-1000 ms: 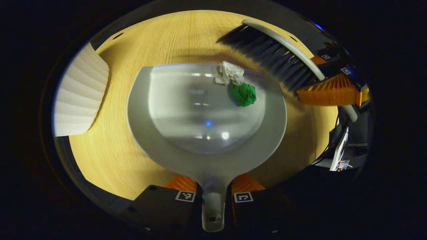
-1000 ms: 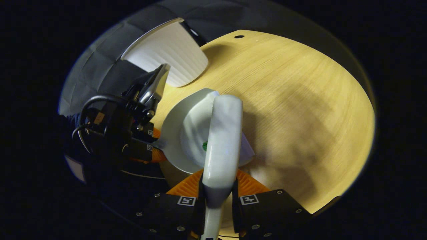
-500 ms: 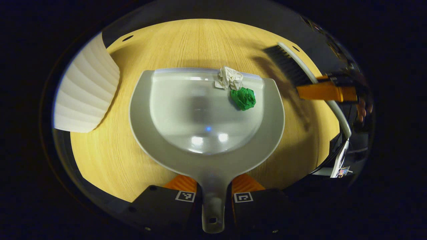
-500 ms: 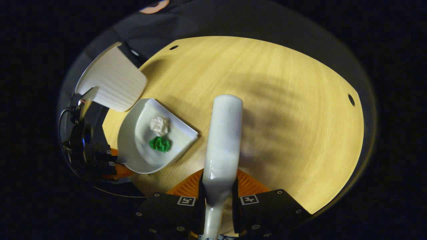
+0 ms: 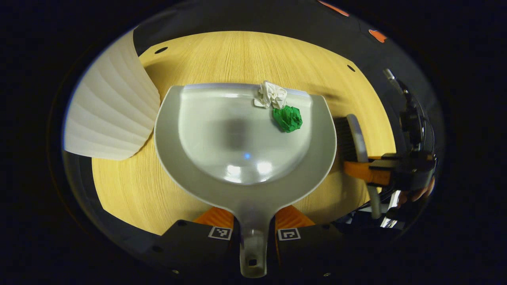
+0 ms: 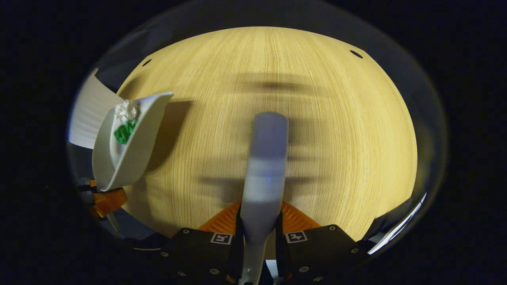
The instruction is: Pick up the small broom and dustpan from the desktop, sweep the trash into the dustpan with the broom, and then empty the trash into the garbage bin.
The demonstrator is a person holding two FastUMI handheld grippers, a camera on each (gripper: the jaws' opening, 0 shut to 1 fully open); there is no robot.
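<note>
While our left gripper [image 5: 253, 231] clamps the dustpan [image 5: 245, 158] by its stiff handle and our right gripper [image 6: 259, 235] pinches the broom [image 6: 264, 170], we judge the two featherlight paper wads [image 5: 281, 107] near the lip prone to rolling out.

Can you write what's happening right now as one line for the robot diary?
phase: sweeping done | left gripper: shut on grey plastic dustpan | load: white paper wad, green paper wad | right gripper: shut on white-handled broom | next: white ribbed bin

A big wooden table [image 5: 245, 55] fills the middle. Small dark holes [image 5: 161, 50] sit near its far edge, at eleven o'clock.
</note>
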